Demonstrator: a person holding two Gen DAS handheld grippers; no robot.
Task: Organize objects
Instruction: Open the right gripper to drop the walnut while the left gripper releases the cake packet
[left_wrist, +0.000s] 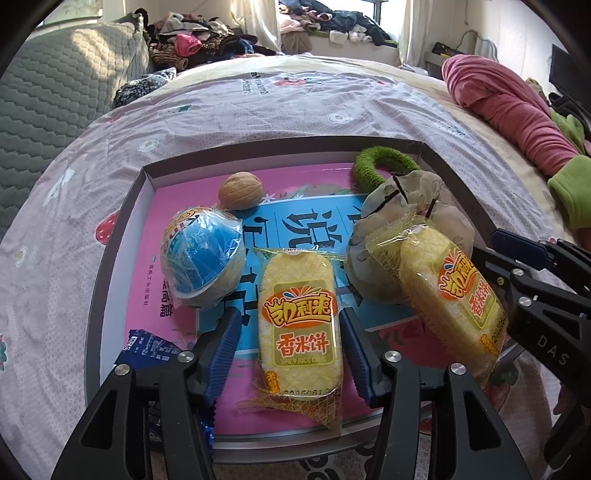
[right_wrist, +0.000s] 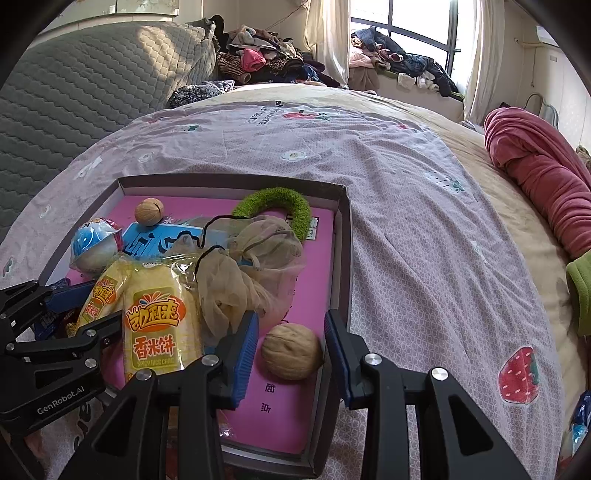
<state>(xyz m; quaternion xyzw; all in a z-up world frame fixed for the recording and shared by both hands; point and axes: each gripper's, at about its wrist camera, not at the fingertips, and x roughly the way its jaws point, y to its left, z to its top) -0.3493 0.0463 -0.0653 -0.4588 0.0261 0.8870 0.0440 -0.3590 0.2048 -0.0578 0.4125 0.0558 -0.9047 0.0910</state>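
Left wrist view: my left gripper (left_wrist: 291, 350) stands wide, blue pads either side of a yellow rice-cake packet with orange Chinese lettering (left_wrist: 299, 332), neither pad touching it that I can see. Packet lies flat in the shallow grey cardboard tray with pink printed liner (left_wrist: 114, 266), long axis along my fingers, crimped tail toward me at the tray's near edge. A second yellow rice-cake packet (left_wrist: 450, 295) leans tilted on a beige mesh drawstring pouch (left_wrist: 406, 206), long axis slanting toward my right gripper (left_wrist: 532, 280); its lower end is cut off behind those black fingers. A blue foil sachet (left_wrist: 147, 350) is mostly hidden under my left finger, print unreadable. A blue-and-white wrapped ball (left_wrist: 203, 258) sits left of the flat packet, a tan walnut (left_wrist: 240, 192) behind it, and a green fuzzy ring (left_wrist: 380, 162) at the far right, half covered by the pouch.

Right wrist view: right gripper (right_wrist: 291, 350) wide too, straddling a second tan walnut (right_wrist: 291, 350) on the liner near the tray's right wall (right_wrist: 343, 258), gaps both sides. Left gripper (right_wrist: 59, 314) enters from the left edge, fingertips hidden behind packets. Tray rests on a lilac strawberry-print bedsheet (right_wrist: 406, 221). Liner text is partly covered.
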